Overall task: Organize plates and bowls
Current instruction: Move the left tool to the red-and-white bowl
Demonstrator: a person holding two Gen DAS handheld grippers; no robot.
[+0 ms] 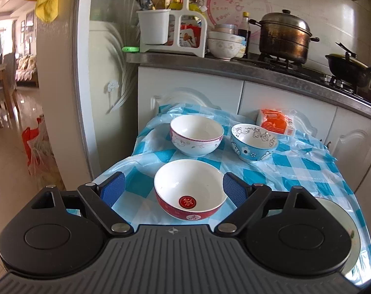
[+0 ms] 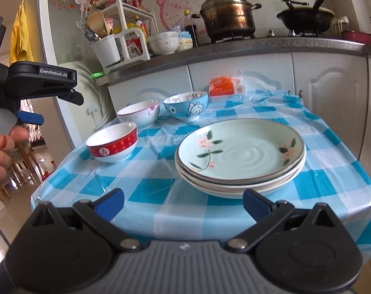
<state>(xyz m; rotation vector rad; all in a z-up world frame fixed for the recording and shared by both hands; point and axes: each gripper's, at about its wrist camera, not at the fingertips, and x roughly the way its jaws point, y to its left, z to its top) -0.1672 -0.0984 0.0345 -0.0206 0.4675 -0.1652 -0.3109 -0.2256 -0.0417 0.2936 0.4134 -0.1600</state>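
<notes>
Left wrist view: the left gripper point(image 1: 173, 188) has its jaws wide apart, with the red-rimmed bowl point(image 1: 189, 189) sitting on the checked tablecloth point(image 1: 295, 166) between them, untouched.

Right wrist view: the right gripper point(image 2: 183, 202) is likewise spread, empty, just before the stacked plates point(image 2: 240, 155).
</notes>
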